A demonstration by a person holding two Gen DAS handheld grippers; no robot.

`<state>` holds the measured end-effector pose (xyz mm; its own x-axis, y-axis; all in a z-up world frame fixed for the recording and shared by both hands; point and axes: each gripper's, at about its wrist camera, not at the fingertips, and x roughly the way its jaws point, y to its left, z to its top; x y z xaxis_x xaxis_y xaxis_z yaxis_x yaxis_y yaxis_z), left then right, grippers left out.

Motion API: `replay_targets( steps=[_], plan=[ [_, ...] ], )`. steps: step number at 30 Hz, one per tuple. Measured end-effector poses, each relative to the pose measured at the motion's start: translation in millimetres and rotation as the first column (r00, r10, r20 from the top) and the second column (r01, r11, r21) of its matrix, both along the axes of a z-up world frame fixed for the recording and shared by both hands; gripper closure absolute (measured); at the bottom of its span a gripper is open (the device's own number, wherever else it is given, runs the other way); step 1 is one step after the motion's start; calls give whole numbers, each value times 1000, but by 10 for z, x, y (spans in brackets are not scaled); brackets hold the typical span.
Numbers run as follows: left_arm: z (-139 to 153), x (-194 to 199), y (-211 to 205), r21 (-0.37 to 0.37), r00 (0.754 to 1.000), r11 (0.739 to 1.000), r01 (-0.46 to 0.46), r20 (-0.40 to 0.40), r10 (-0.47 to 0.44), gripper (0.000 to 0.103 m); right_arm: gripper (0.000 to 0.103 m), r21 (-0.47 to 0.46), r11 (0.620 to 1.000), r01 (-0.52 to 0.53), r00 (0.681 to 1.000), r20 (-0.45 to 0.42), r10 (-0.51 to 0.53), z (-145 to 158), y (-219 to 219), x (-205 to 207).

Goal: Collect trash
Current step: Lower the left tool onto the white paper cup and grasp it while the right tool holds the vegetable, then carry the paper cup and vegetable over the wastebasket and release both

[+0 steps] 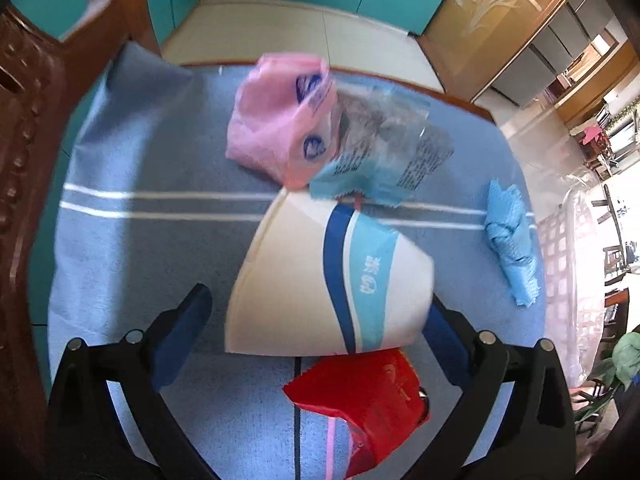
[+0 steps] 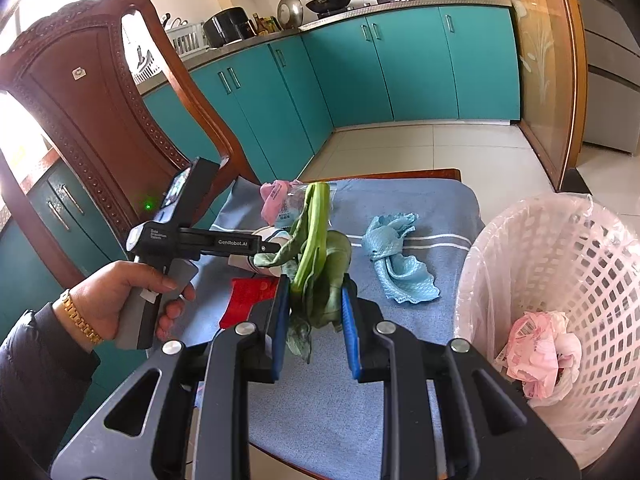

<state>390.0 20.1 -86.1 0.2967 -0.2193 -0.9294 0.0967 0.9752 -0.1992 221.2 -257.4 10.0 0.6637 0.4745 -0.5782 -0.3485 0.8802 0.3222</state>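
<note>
A white paper cup (image 1: 328, 276) with blue stripes lies on its side on the blue tablecloth (image 1: 140, 152). My left gripper (image 1: 316, 320) is open around it, its blue pads wide on either side and the left pad clear of the cup. Behind the cup lie a pink wrapper (image 1: 276, 120) and a clear printed wrapper (image 1: 384, 148); a red wrapper (image 1: 360, 400) lies in front. My right gripper (image 2: 316, 312) is shut on a limp green vegetable leaf (image 2: 320, 256), held above the table. A crumpled blue cloth (image 2: 396, 256) lies to the right.
A white mesh bin (image 2: 560, 264) with a pink liner stands at the table's right edge, with crumpled pink trash (image 2: 540, 352) inside. A carved wooden chair (image 2: 100, 100) stands at the left. A person's hand (image 2: 116, 304) holds the left tool. Teal cabinets (image 2: 400, 60) line the far wall.
</note>
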Motion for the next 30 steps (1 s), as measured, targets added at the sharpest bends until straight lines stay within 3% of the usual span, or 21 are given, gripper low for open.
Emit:
replay_targets(
  steps=[6,7,8,13,17,21,24,26,28,30],
  plan=[
    [-119,1,-114,35,1000,999,17,14,-18,4,78,0,1000,2,1000,-2,-2,-5,-6,9],
    [-107,-11,-122,14,1000,1000,17,25,-17,6,78,0,1000,3,1000,-4,-3,-10,-7,14],
    [-87,-31,-129,-1,999,1000,15,38,-15,17,78,1,1000,4,1000,-5,-4,-10,-6,17],
    [58,-167,-218,-41,996,999,32,83,-28,17,78,0,1000,1,1000,-2,-1,4,4,15],
    [389,-508,-230,-38,979,998,41,199,-32,17,78,4,1000,3,1000,3,-3,16,1,7],
    [915,-1130,-226,-54,918,998,-19,395,39,17,78,6,1000,2,1000,20,-2,41,-1,-29],
    [1201,-1795,-259,-94,834,990,-102,535,137,17,78,-1,1000,5,999,32,-5,48,18,-66],
    [1279,-2075,-333,-87,793,989,-120,591,148,17,78,-14,1000,6,999,44,-5,60,62,-104],
    [1296,-2325,-427,-19,743,989,-149,657,125,16,78,-30,1000,6,998,59,-4,79,112,-146],
    [1198,-2450,-438,-18,721,983,-180,678,145,16,78,-44,999,16,997,77,-13,102,154,-210]
  ],
)
